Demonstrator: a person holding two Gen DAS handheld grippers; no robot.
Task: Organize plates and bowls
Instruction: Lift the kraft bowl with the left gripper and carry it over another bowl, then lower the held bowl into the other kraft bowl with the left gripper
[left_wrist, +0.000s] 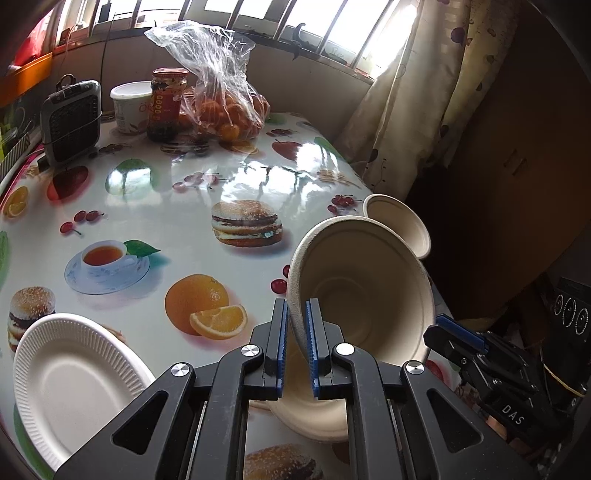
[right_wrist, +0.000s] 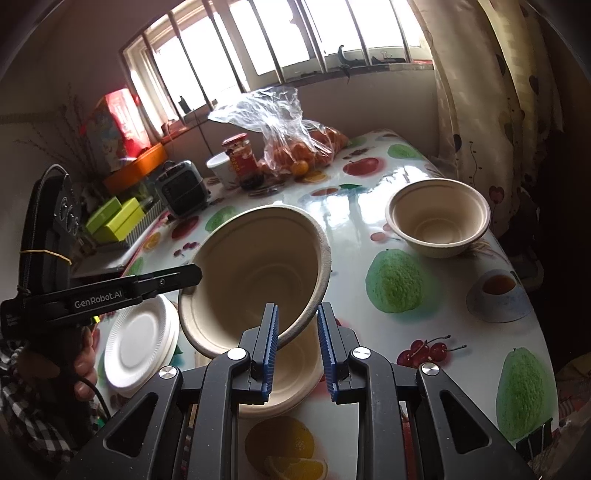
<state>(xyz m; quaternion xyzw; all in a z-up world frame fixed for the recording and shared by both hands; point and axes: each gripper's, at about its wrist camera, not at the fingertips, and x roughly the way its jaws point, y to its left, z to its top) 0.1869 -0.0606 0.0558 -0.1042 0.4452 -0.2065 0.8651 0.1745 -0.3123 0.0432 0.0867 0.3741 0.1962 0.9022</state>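
My left gripper (left_wrist: 296, 317) is shut on the rim of a large beige paper bowl (left_wrist: 365, 291), held tilted above another beige bowl (left_wrist: 310, 413) on the table. In the right wrist view the held bowl (right_wrist: 258, 273) hangs over the lower bowl (right_wrist: 295, 376), with the left gripper (right_wrist: 192, 275) on its left rim. My right gripper (right_wrist: 297, 325) is open, its fingers on either side of the held bowl's near rim. A smaller beige bowl (right_wrist: 439, 218) stands upright at the right, also in the left wrist view (left_wrist: 399, 221). White paper plates (right_wrist: 140, 343) lie stacked at the left, also in the left wrist view (left_wrist: 70, 384).
The table (left_wrist: 177, 206) has a glossy fruit-print cloth. At its far end stand a small heater (left_wrist: 72, 120), a white tub (left_wrist: 131, 105), a jar (left_wrist: 168, 103) and a plastic bag of oranges (left_wrist: 221, 107). A curtain (left_wrist: 417, 96) hangs at the right past the table edge.
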